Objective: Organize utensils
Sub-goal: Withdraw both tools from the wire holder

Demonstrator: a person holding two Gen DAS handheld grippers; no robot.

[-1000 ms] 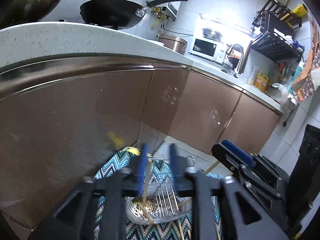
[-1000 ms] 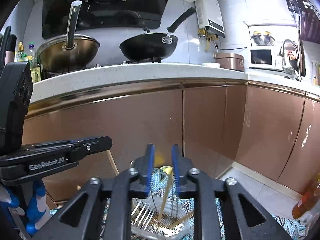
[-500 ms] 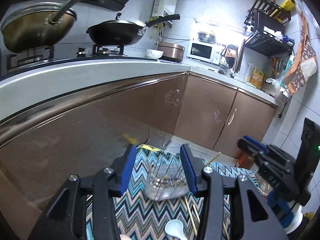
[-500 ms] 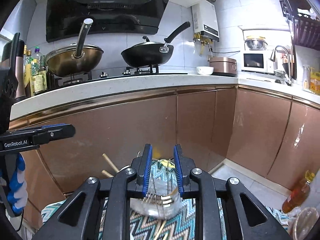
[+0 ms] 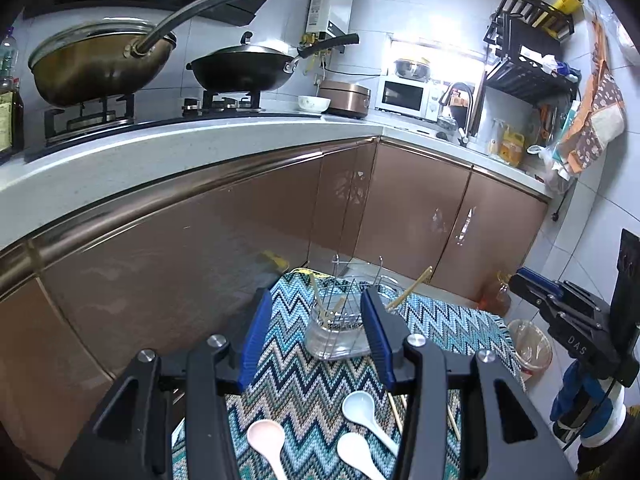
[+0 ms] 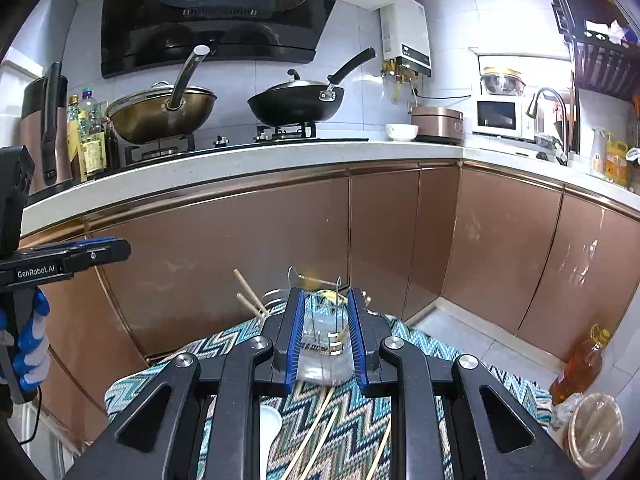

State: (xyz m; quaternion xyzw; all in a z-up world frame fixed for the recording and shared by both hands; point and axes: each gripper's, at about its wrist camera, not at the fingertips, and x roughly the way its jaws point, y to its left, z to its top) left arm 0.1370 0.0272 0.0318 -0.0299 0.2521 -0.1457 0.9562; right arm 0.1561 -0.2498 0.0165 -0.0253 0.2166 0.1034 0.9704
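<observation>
Spoons (image 5: 362, 408) before holder (image 5: 340, 336) on mat (image 5: 304, 384)

"GenRobot.AI" on left hand-held gripper (image 6: 100, 250); "DAS" on right hand-held gripper (image 5: 532, 286)

Both views sharp, evenly lit. Brightest source: blown-out strip above microwave (image 5: 402, 95), upper right of left view. Glare streaks on cabinet doors (image 6: 576, 256). Strong fisheye bending at edges, black vignette in corners. Near fingers (image 5: 256, 336) slightly soft.

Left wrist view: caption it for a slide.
Open left gripper above three ceramic soup spoons, facing clear utensil holder on zigzag-patterned mat.
</observation>
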